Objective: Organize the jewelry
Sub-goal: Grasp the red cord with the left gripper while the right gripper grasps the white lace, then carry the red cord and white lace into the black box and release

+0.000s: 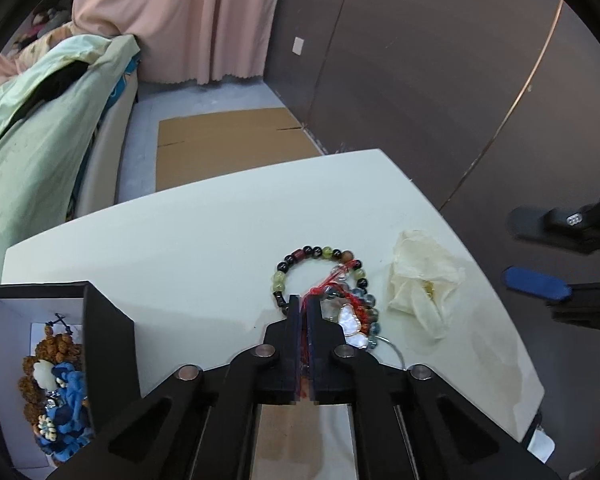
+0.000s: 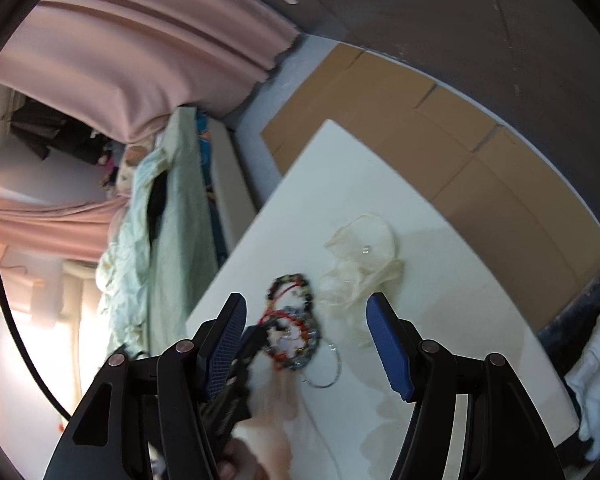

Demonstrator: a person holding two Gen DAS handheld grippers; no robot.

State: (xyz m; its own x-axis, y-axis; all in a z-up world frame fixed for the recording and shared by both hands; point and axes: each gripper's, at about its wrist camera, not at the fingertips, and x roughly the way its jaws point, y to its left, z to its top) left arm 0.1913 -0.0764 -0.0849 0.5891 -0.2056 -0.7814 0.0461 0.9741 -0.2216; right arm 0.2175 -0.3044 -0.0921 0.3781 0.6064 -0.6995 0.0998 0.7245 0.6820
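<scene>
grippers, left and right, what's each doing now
Left gripper: shut on the red cord of the bracelet pile.
Right gripper: open, holding nothing.

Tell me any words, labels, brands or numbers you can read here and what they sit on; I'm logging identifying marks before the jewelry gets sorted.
None can be read.
Black jewelry box: no print visible.
Small white tag on the wall: too small to tell if it bears text.
Cardboard on the floor: plain, no print.
Crumpled tissue: no writing.
Right wrist view: too blurred for any fine print.

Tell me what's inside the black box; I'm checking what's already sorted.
The black box holds brown beaded strands, a white charm and blue fabric flowers. Anything beneath them is covered.
</scene>
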